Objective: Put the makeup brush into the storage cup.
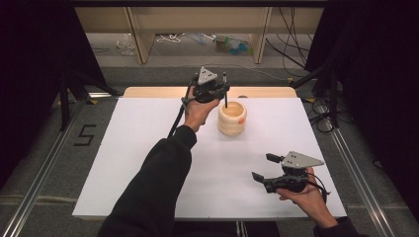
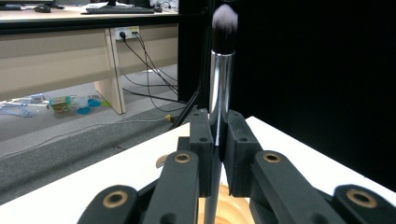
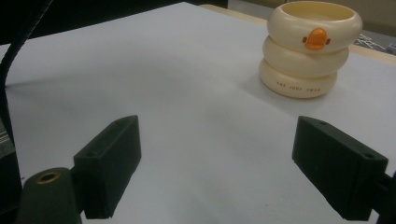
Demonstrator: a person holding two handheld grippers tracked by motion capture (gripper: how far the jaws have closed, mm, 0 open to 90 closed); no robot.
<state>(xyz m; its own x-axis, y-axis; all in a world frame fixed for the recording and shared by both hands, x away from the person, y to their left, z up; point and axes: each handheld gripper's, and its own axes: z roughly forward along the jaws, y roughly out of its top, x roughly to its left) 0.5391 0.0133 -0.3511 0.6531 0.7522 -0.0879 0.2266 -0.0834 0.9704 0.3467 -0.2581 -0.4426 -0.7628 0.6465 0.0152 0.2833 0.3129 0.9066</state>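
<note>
Here, in the high view, my left gripper [image 1: 217, 90] is at about twelve o'clock on the white table [image 1: 148, 148], near the far edge, with my left hand [image 1: 197, 111] wrapped around its grip. Its jaws are clamped together on a brush [image 1: 225, 91], which stands upright. The lower end of the brush reaches down over the cup [image 1: 232, 118], at the cup's eleven o'clock rim; I cannot tell whether the tip touches anything inside.

In the left gripper view, the brush [image 2: 219, 93] rises straight between the two black pads [image 2: 201, 140], its silver ferrule just above them and the dark, pale-tipped bristles at twelve o'clock, near the top of the frame. The handle runs down past the jaws toward the pale wooden-looking cup [image 2: 229, 210] below.

The cup is cream, shaped like three stacked rings, with an orange mark on its upper ring. It stands just past the table's middle, toward one o'clock.

My right gripper [image 1: 264, 168] is at about five o'clock on the table, well apart from the cup, held by my right hand [image 1: 306, 195]. Its jaws stand wide apart with nothing between them and point toward nine o'clock. In the right gripper view, the two pads [image 3: 109, 158] frame bare table, and the cup [image 3: 308, 46] sits at one o'clock, its orange mark facing this camera.
</note>
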